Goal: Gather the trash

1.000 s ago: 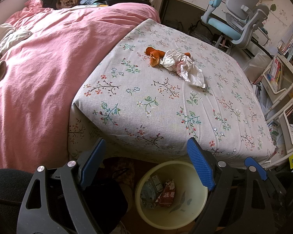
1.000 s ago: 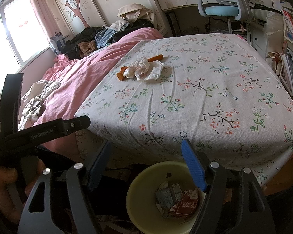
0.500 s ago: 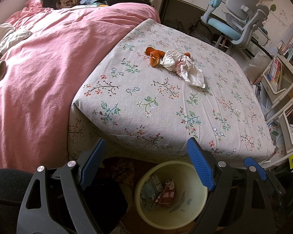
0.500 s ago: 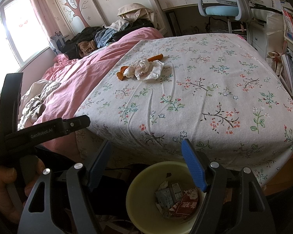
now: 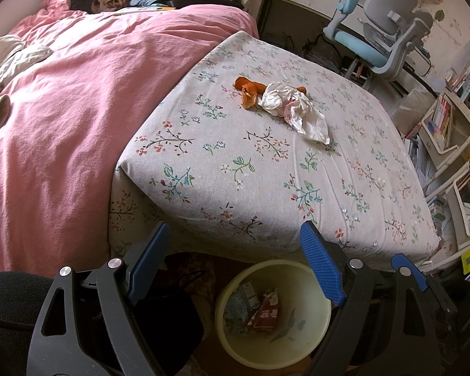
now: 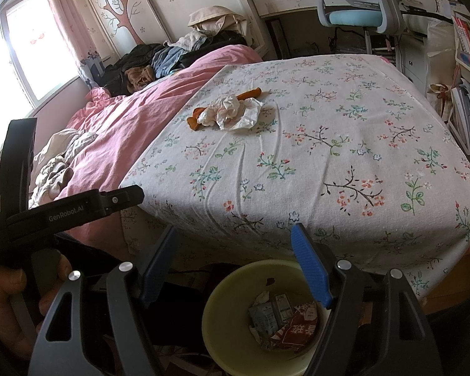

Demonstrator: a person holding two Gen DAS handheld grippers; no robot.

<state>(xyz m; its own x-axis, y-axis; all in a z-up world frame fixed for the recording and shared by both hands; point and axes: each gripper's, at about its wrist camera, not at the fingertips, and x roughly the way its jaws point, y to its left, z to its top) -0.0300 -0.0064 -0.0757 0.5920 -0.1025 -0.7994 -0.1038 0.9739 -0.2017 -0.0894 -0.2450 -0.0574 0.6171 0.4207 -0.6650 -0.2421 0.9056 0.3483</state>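
Both grippers are sitting wide apart at the jaws and gripping nothing: the left gripper (image 5: 232,269) and the right gripper (image 6: 235,269) are each hanging low at the foot of the bed, fingers spread, with the pale yellow bin (image 5: 297,347) showing between the blue pads. Over the past second nothing is shifting; the framing in both wrist views is matching the earlier pictures almost exactly, so the hands are pausing rather than reaching. In the right wrist view the person's left hand (image 6: 18,294) is wrapping the handle of the other tool, level with the bed's edge.

Outward from the jaws, the bin is standing on the floor just below the mattress edge, already holding a few cartons and a red wrapper (image 6: 297,326). Further up, on the floral sheet (image 5: 266,169), the remaining trash is lying well apart from both tools: a crumpled white paper (image 5: 294,106) touching what is probably orange peel (image 5: 249,89), though at this range I cannot be sure of the material. A pink duvet (image 5: 62,109) is covering the far half of the bed.

Judging by this stillness, the task is sitting between steps: some rubbish is binned, and the paper and peel are waiting for a reach across the sheet.
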